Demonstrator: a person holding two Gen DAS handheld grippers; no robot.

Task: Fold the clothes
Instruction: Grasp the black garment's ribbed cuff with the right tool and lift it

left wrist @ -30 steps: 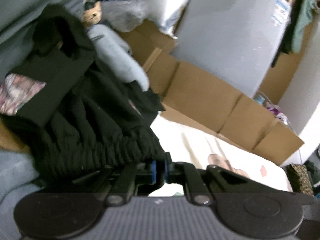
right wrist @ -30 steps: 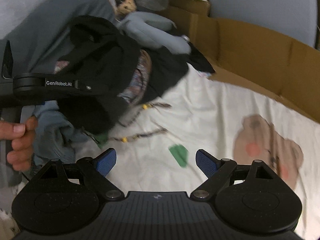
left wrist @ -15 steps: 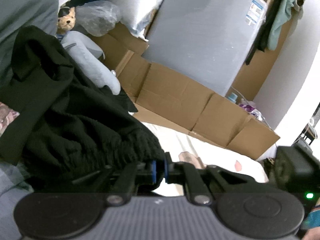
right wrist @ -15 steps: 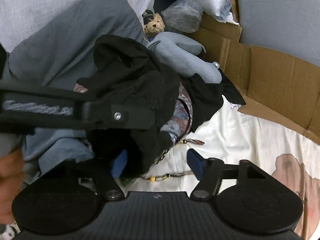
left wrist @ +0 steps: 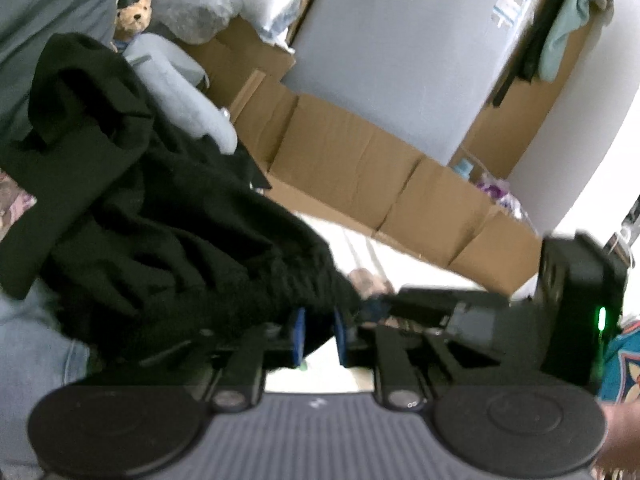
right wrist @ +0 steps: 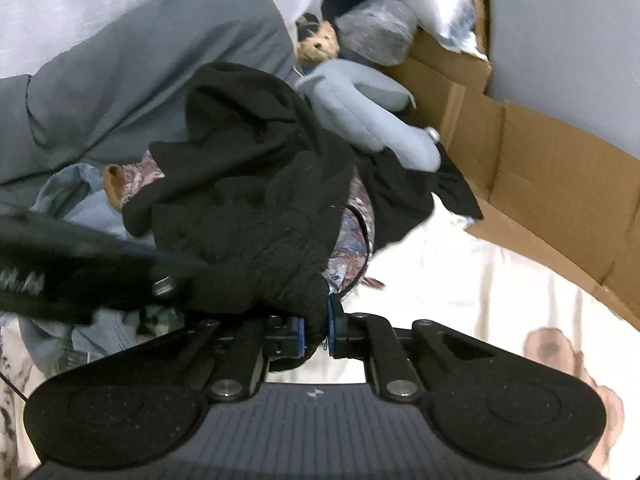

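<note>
Fingers first: both pairs are pinching the same black knitted garment (right wrist: 248, 208). My right gripper (right wrist: 317, 330) is nearly closed, blue pads squeezing a ribbed, gathered hem or cuff of it. My left gripper (left wrist: 318, 338) is also narrowed down to a small gap; black ribbed cloth is sitting between the pads, so I'm judging it as clamped, though blur is hiding the contact on one pad. In the left wrist view the right gripper's body is coming in from the right edge, tips right beside mine, so both grips are landing close together on one edge.

Garment is bunched, not flat: its bulk is draping over a heap of clothes (patterned fabric (right wrist: 348, 236), pale blue denim (right wrist: 86, 208)) at the far left side of the white printed bedsheet (right wrist: 460, 300). Only the gripped edge is hanging lifted toward me. Beyond the heap: grey pillow (right wrist: 132, 80), grey-blue plush toy (right wrist: 360, 116), small brown teddy bear (right wrist: 316, 42), flattened cardboard (right wrist: 560, 184) along the far edge of the bed.

Handling guess: soft, limp, stretchy knit, moderately thick, light. It's going to sag and trail, and may drag the heap's other pieces along. The ribbed band is the firmest place to hold. For a flat spread I'd want the two grips well apart along that band, not side by side as now. Bare sheet on the near right side is looking like usable laying space.
</note>
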